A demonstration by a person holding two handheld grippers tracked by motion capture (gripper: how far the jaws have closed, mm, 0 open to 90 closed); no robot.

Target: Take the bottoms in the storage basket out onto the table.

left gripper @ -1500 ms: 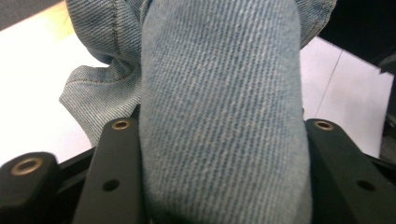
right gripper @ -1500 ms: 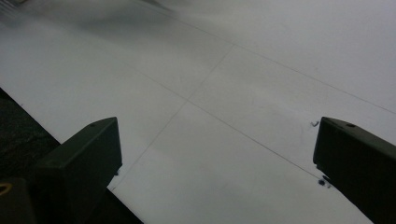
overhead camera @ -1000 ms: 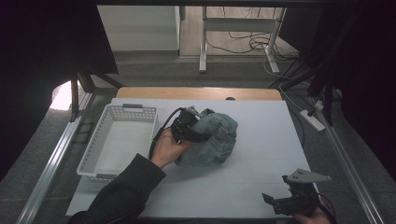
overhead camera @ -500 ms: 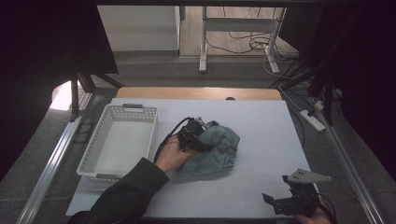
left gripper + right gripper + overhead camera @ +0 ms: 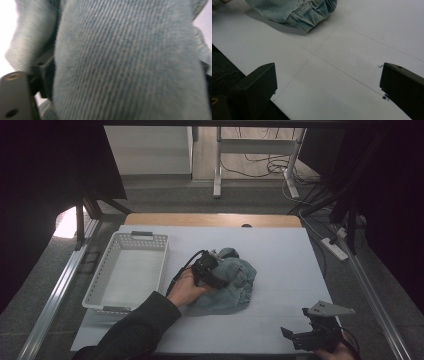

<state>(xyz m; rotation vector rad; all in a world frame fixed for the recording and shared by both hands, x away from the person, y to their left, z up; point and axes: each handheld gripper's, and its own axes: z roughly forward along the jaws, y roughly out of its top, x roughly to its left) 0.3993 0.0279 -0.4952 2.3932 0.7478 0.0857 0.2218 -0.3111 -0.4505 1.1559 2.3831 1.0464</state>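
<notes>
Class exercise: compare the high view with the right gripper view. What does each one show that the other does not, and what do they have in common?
High view alone: the white basket at the table's left, the left hand with the left tongs at the denim garment, jaws just opened, and the floor cables beyond the table.

Right gripper view alone: the garment's stitched hem up close and the right tongs with jaws wide apart over bare table.

Both: the crumpled denim garment and the white table surface.
</notes>
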